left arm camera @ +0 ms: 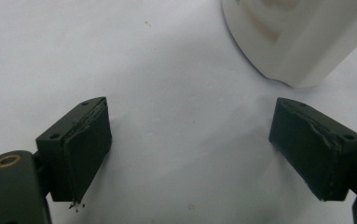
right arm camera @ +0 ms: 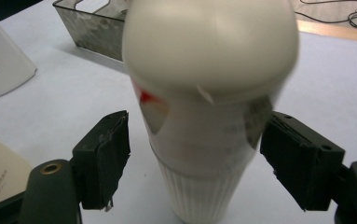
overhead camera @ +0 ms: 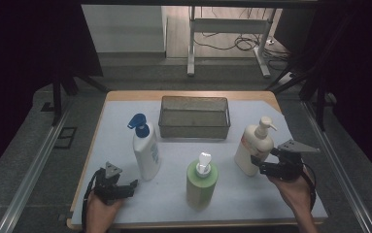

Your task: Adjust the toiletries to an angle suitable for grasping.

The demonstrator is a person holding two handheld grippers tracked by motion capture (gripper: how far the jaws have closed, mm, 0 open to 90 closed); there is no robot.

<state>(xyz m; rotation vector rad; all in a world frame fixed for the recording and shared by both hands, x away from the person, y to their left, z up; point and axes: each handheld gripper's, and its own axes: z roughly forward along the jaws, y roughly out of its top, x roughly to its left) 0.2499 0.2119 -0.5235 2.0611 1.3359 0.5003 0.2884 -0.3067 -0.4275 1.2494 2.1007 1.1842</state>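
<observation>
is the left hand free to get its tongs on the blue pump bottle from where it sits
Probably yes. The left tongs stand open and empty just short of the blue pump bottle, with bare table cover between them; the green bottle stands off to the side.

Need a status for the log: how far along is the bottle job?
Done: nothing, the mesh basket is empty. In hand: right tool straddles the cream pump bottle, a gap showing at one pad. Left: the blue-capped bottle and green bottle stand untouched; left tool idle.
</observation>
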